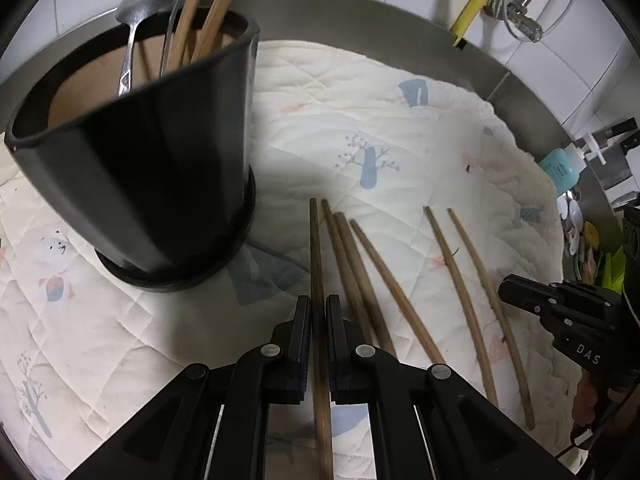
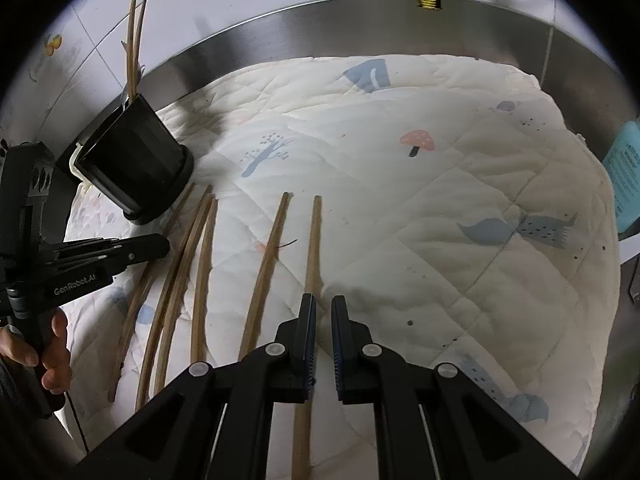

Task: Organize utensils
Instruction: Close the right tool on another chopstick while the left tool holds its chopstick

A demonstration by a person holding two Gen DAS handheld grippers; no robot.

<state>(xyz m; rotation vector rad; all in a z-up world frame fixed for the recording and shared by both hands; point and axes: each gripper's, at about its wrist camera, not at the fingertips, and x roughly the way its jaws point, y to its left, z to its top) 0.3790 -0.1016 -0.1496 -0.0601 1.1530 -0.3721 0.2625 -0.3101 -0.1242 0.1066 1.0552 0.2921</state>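
- Left wrist view: the left gripper [image 1: 319, 312] clenches one wooden chopstick [image 1: 316, 248] mid-shaft beside the black utensil holder [image 1: 136, 168] — light, stiff and smooth, likely best pinched near its middle.
- Right wrist view: the right gripper [image 2: 323, 312] stands slightly parted, gripping nothing — the rightmost chopstick [image 2: 314, 240] lies on the quilted mat [image 2: 440, 200].

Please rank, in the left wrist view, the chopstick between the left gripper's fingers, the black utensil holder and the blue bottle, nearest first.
1. Chopstick, between the left gripper fingers.
2. Black utensil holder, ahead left.
3. Blue bottle, far right edge.
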